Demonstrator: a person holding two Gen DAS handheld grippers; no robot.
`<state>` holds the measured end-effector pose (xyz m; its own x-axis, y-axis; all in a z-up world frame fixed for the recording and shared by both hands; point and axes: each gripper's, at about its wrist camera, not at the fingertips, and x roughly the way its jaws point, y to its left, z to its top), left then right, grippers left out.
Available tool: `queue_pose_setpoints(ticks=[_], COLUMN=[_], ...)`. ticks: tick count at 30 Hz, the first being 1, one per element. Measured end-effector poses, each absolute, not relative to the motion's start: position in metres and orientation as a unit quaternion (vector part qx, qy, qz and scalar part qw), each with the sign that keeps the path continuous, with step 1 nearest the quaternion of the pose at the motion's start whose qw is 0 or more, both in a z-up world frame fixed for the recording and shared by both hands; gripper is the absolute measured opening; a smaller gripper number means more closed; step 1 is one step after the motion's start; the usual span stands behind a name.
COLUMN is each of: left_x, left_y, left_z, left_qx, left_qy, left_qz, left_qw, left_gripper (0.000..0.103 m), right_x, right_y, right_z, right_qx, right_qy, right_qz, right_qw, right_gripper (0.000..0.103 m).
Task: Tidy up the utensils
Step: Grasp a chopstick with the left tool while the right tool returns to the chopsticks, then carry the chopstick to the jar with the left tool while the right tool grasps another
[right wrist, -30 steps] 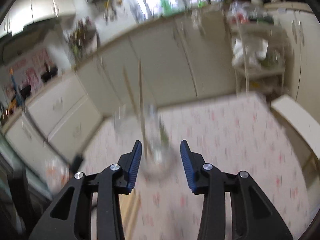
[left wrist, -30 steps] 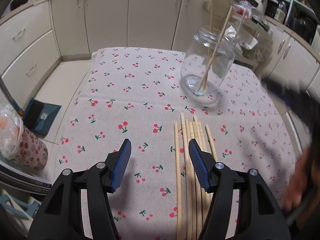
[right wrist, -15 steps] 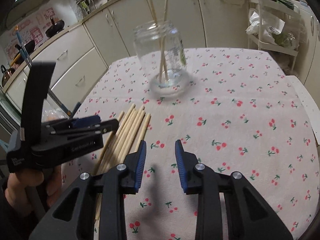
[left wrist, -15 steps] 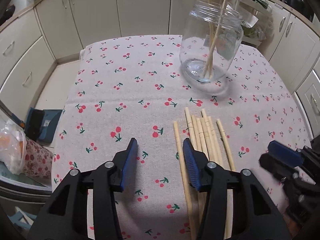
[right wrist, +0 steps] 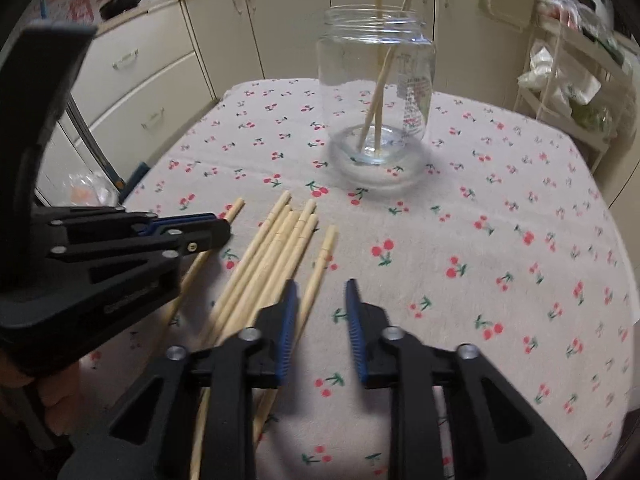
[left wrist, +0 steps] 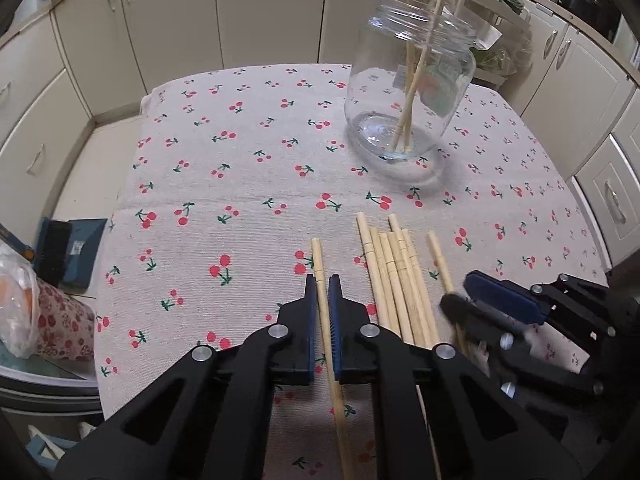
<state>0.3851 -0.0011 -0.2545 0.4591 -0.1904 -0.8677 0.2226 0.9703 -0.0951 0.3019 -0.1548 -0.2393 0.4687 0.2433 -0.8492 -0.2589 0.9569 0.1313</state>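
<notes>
Chopstick (left wrist: 325, 312) clamped in left gripper (left wrist: 322, 300); right gripper (right wrist: 320, 312) apart, beside bundle (right wrist: 272, 248).

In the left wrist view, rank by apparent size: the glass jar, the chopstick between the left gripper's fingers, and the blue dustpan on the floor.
1. Glass jar, biggest overall.
2. Chopstick clamped in the left gripper: longest but very thin, and closest to the lens, so its placing is unsure.
3. Blue dustpan, smallest, partly cut off by the tablecloth.

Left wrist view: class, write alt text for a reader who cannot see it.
The left gripper is shut on one chopstick lying on a cherry-print tablecloth. More chopsticks lie beside it, the right gripper near them; a glass jar beyond holds two.
</notes>
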Motion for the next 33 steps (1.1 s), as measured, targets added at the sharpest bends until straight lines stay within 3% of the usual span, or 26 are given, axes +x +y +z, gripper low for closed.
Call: queue_pose_setpoints(ticks=[18, 23, 33], left_x=[0.389, 0.385, 0.364], left_y=[-0.019, -0.011, 0.002], left_z=[-0.253, -0.25, -0.171], left_qx=[0.063, 0.032, -0.074], left_qy=[0.519, 0.515, 0.362], left_qz=[-0.113, -0.12, -0.166], left_qw=[0.845, 0.848, 0.914], left_gripper=[0.005, 0.005, 0.005], right_x=[0.313, 0.312, 0.289], right_y=[-0.176, -0.196, -0.25], right_z=[-0.239, -0.239, -0.229], right_qx=[-0.035, 0.055, 0.206], right_qy=[0.515, 0.524, 0.46], right_qz=[0.155, 0.165, 0.154], right_qw=[0.842, 0.834, 0.85], right_gripper=[0.006, 0.006, 0.006])
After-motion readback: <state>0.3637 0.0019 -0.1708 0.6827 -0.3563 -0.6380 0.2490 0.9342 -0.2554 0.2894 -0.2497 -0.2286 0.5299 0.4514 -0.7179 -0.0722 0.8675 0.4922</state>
